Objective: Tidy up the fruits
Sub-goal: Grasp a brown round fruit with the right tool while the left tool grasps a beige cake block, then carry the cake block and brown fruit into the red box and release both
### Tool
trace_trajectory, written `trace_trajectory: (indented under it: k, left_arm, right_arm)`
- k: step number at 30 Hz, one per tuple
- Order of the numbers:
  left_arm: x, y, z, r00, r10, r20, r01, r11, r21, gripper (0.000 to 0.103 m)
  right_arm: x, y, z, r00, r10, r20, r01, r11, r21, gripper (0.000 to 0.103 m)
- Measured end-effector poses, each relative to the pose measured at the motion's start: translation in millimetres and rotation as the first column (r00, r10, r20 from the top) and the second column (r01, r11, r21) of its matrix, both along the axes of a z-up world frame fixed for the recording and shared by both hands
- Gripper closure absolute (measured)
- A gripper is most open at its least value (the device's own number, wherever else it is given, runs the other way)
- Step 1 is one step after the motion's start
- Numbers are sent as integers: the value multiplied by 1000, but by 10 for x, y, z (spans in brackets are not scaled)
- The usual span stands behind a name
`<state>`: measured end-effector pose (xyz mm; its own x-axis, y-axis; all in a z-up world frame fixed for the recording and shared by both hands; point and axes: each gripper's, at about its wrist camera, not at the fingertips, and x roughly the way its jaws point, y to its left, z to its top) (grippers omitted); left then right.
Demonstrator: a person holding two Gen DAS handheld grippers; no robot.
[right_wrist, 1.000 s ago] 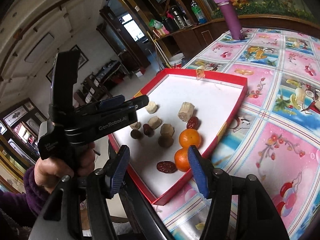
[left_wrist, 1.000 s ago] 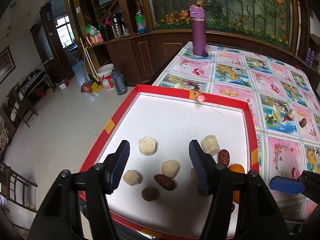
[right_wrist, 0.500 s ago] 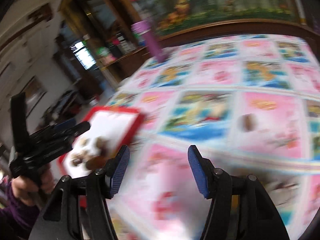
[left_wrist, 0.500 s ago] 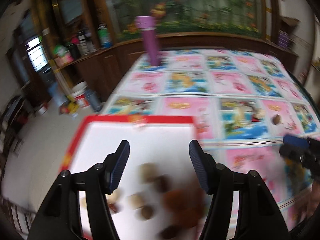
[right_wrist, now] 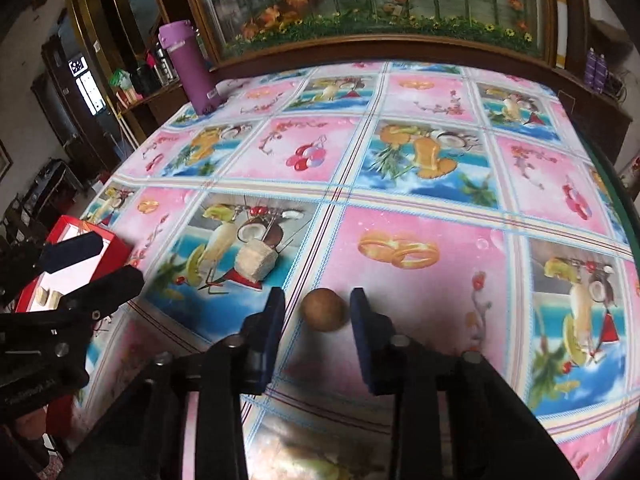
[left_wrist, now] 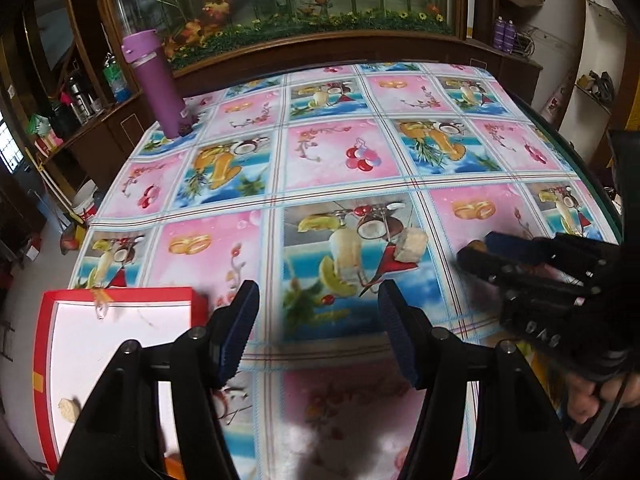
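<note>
1. Biggest thing here is the table, covered with a loud pink-and-blue fruit-print cloth that fills most of both wrist views.
2. The red tray with the white inside sits at the near left corner of the table. From the left wrist view I can only spot one pale chunk in it, rest of the tray is cut off.
3. A purple flask stands upright at the far left edge, well apart from everything else.
4. The left gripper hangs over bare cloth just right of the tray, jaws apart, nothing between them.
5. The right gripper is down at the cloth with its jaws closing. The pads aren't pressing yet, small gaps show on both sides.
6. A pale cut fruit chunk lies on the cloth between the two grippers, loose, on the coconut drink print.
7. The small round brown fruit sits on the cloth right between the right gripper's blue pads, out on the table and well away from the tray.
</note>
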<state>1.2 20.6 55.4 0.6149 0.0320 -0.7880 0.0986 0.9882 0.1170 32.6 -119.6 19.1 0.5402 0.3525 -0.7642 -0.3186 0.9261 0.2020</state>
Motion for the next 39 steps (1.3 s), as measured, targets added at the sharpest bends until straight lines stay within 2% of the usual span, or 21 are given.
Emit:
trace_trajectory:
  k: [4,7,11,16,21,22,23,24,25,28,29,32,39]
  left_arm:
    - [100,-172,-85,1000,-17,-19,17,1000,17,40]
    - [164,-283,-119,999,-25,-27,25,1000,7,40]
    - [263,-463,-158,999,-36,-34,36,999,9,40]
    - [380,-601,-242,997,-44,-57,45,999,5,40]
    - [495,-566,-345,997,-36,-73,35,999,-4,42]
    - [514,-557,-369,996,-34,-81,34,999,-8,50]
    - [532,-544,-398,995,-34,-94,33,999,-21,63]
    - [556,-529,-433,993,-44,-113,39,998,-51,70]
    - [566,-521,-452,991,-51,-121,42,996,-72,81]
    - [536,-511,-432,994,-55,-98,46,994,-95,82]
    - [491,-503,-386,995,-65,-80,56,992,-112,82]
    - [313,-459,-196,997,-69,-21,67,992,-104,82]
    - [-472,79,309,994,-20,107,36,988,-149,82]
  right_arm:
    - [-12,-84,10,1000,-4,1,4,999,31,80]
    - [-14,-317,111,997,-81,1,81,990,113,80]
    - [-21,-534,220,991,-133,-4,130,968,215,80]
    - [-30,-602,258,988,-155,-8,152,956,249,80]
    - [-30,-582,262,988,-157,-12,155,955,254,80]
    - [-31,-582,264,987,-157,-10,155,954,256,80]
    - [-32,-585,263,987,-160,-8,157,954,256,80]
    - [-32,-586,260,987,-161,-7,158,954,255,80]
    - [-33,-584,259,987,-160,-5,156,955,254,80]
    - [-42,-584,257,987,-162,8,155,954,255,80]
    - [-47,-581,262,987,-159,14,150,955,257,80]
    - [-87,-530,290,989,-146,38,132,960,245,80]
    - [-405,-83,391,998,-52,45,34,946,323,80]
